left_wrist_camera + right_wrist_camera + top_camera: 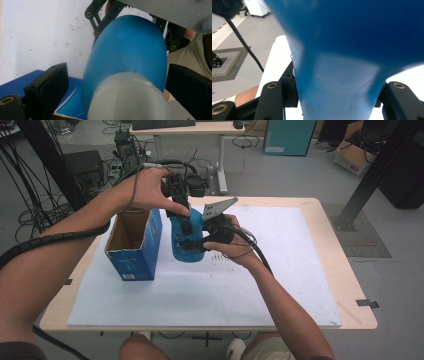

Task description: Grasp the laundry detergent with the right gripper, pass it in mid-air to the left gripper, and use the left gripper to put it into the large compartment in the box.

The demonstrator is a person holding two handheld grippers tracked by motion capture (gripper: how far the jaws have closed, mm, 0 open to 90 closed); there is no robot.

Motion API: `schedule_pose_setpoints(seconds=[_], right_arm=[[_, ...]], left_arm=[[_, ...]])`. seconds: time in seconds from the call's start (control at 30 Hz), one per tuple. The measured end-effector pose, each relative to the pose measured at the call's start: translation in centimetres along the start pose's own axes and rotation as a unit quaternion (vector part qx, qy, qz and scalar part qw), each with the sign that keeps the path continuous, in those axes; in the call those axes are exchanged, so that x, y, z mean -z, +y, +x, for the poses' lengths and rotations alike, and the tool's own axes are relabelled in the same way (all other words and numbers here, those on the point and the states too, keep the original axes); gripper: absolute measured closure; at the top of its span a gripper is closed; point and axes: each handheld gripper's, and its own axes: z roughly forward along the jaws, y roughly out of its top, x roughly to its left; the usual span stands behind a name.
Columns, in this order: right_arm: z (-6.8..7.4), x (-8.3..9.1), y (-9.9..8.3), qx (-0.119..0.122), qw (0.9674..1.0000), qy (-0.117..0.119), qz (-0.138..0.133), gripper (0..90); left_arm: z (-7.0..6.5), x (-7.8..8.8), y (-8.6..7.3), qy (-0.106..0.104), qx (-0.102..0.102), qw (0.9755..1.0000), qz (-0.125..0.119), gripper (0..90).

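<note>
A person at a light wooden table (320,220) works a blue bottle (186,240) with two hand-held grippers, seen from above. The bottle stands upright on the white sheet (280,270) that covers most of the tabletop, just beside an open blue cardboard box (135,250), which lies at the bottle's nine o'clock.

The right gripper (200,240) comes in from the bottle's three o'clock and pinches its body: in the right gripper view the two black jaws press against either side of the blue bottle (337,87), which narrows between them. A grey three-cornered plate (217,209) sits on top of this gripper, and its cable (255,249) trails back along the person's right forearm.

The left gripper (186,222) reaches down from twelve o'clock over the bottle's top, held in the left hand (145,190). In the left gripper view its jaws stand spread, one on each side of the bottle's pale grey cap (128,97), with a clear gap on both sides and no contact. The blue box (35,82) shows at seven o'clock in that view, behind the near jaw, and the right gripper's linkage (100,20) grips the bottle's far end.

Beyond the table, on the grey floor, lie tangled cables (30,210) at ten o'clock.
</note>
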Motion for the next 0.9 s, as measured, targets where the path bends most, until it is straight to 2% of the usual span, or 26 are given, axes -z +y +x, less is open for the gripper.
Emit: schedule_pose_setpoints(seconds=[0.3,0.9], right_arm=[[-0.1,-0.17,0.25,0.01,0.9999,0.001,0.003,43.3],[0.01,-0.15,0.37,0.009,1.0,0.001,0.004,43.2]], left_arm=[[-0.05,-0.04,-0.26,-0.001,0.0,1.0,0.005,5.4],[-0.24,-0.29,-0.46,-0.003,-0.001,1.0,0.005,5.5]])
